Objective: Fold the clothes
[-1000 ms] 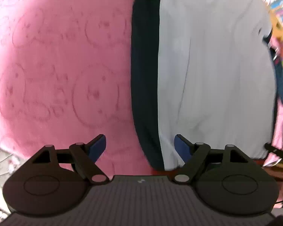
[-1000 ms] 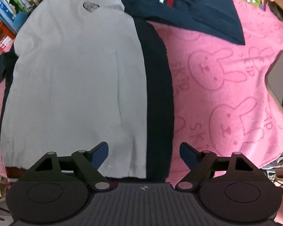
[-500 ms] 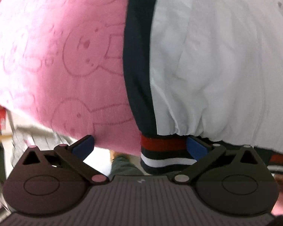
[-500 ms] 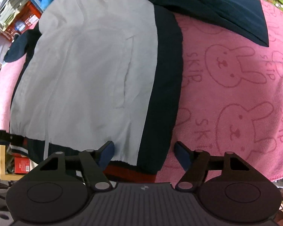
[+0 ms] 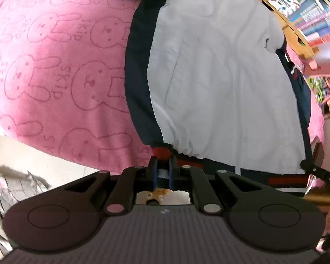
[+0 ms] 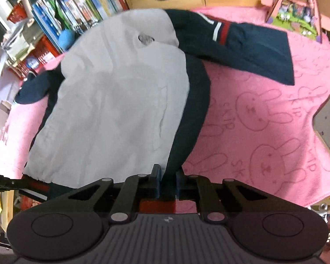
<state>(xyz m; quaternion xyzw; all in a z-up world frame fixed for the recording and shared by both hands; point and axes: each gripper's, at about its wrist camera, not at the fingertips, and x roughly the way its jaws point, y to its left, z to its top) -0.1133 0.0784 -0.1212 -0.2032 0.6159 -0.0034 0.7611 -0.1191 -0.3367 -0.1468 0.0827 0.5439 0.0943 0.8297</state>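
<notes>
Left wrist view shows your left claw [image 5: 162,171] pinched shut on the striped hem [image 5: 162,154] of the jacket [image 5: 220,77]. Your right claw [image 6: 166,183] is also clamped on the hem, at the dark side strip. The jacket lies flat on the pink bunny blanket [image 6: 264,132], with its hem at the near edge and its collar far away by the bookshelf [image 6: 77,11].

Lift both claws together and keep them level, so the hem stays straight. Carry it toward the collar and lay it down softly, so the white front does not wrinkle. Hold tight, because the cloth looks thin and slippery.

You cannot see what is under the blanket, maybe a table. One dark sleeve [image 6: 253,44] sticks out to the side. The other sleeve is mostly hidden.
</notes>
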